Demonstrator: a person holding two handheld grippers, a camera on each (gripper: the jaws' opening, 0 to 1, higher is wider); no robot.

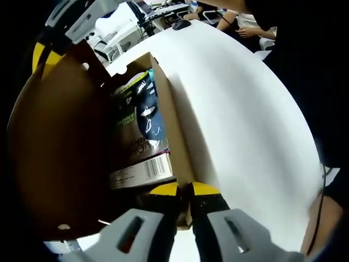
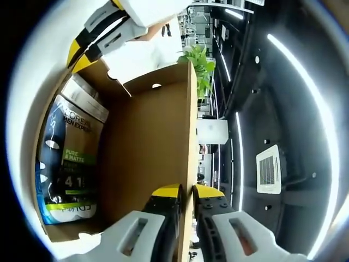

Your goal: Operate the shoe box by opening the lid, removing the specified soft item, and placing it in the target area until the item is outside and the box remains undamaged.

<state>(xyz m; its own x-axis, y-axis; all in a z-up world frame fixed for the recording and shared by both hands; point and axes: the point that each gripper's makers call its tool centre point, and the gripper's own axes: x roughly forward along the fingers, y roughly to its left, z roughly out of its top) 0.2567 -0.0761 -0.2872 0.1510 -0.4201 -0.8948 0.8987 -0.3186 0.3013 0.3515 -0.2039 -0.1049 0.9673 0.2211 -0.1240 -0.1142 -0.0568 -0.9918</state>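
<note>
The lid [image 2: 152, 147] is standing open, the right claw [image 2: 186, 192] pinching its edge, while the left claw [image 1: 184, 191] is gripping the shoe box [image 1: 173, 117] wall. The soft packet [image 1: 137, 131] is lying inside (nothing taken out yet), so removal and placing on the bench [image 1: 245, 125] are remaining.

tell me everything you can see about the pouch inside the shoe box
The pouch is a soft, glossy packet printed in dark blue, grey and silver, with a green band and white lettering. The left gripper view shows a white barcode label at one end. It lies lengthwise inside the open cardboard box, against a wall. Neither gripper touches it; both clamp box edges.
</note>
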